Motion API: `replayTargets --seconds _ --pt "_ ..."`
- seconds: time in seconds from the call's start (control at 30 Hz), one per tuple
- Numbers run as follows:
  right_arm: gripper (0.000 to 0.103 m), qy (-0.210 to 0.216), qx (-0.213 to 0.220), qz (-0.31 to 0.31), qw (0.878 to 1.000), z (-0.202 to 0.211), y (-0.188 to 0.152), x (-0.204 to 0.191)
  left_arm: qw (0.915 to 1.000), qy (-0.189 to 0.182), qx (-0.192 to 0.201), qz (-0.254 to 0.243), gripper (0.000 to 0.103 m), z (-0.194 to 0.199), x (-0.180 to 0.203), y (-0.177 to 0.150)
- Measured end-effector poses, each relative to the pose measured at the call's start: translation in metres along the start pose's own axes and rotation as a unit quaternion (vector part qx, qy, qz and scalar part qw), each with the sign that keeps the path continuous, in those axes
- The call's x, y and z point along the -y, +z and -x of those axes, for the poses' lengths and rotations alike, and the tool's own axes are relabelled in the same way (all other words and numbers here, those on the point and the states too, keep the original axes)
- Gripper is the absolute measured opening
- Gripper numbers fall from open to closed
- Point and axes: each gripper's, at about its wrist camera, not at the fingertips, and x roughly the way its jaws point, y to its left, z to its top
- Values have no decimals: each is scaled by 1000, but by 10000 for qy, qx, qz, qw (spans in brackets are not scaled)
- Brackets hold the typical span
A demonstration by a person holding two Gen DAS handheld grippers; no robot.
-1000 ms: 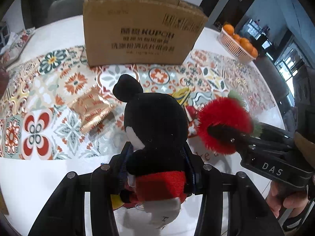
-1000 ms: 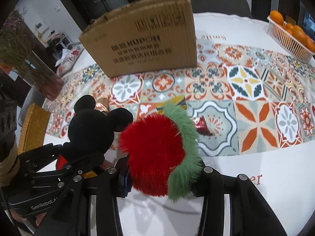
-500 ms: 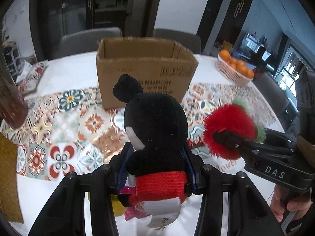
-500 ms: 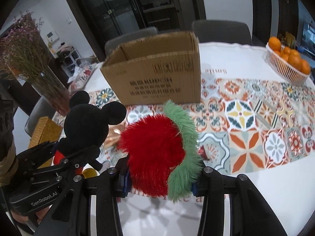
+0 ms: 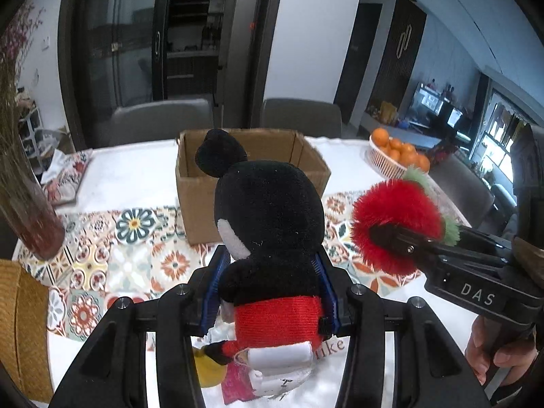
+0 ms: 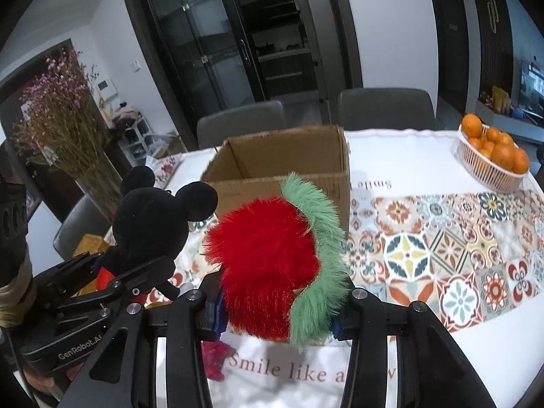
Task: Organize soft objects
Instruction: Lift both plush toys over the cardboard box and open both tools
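At the far left of the bench stands a glass vase with dried flowers, well apart from the work. Next to the right, the left tongs are clenched on the body of a black mouse plush toy; its blue pads press the red trousers from both sides, so the soft toy hangs upright with its head up and its feet free above the bench. Behind it, in the middle, the open cardboard box stands on the patterned runner with its mouth upward, and from here its inside looks empty; I judge it is the place where the soft things must go, and this is why both toys are carried high, to pass over its front wall. To the right of the mouse, the right tongs are clenched on a fluffy red ball with a green fringe, grasped low so the fur swells out above the pads. The two toys are near each other but not touching. At the far right, a white basket of oranges stays aside, not a part of the job.
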Motion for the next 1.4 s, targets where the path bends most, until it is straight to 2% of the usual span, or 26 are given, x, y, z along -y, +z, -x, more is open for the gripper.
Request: replayTargets --seconds 0.43,0.9,1.17,1.4 --pt "45 147 448 28 9989 14 30 -7 9987 25 499 -50 48 13 -1 36" --pt "45 190 825 42 9964 9 66 -8 9973 65 727 -122 48 6 -6 73" --pt "45 232 849 31 9961 -9 91 -1 9971 54 748 -140 48 -10 -12 95" --pt "45 142 702 87 9974 -33 115 -2 9983 57 571 -91 48 -38 -28 114"
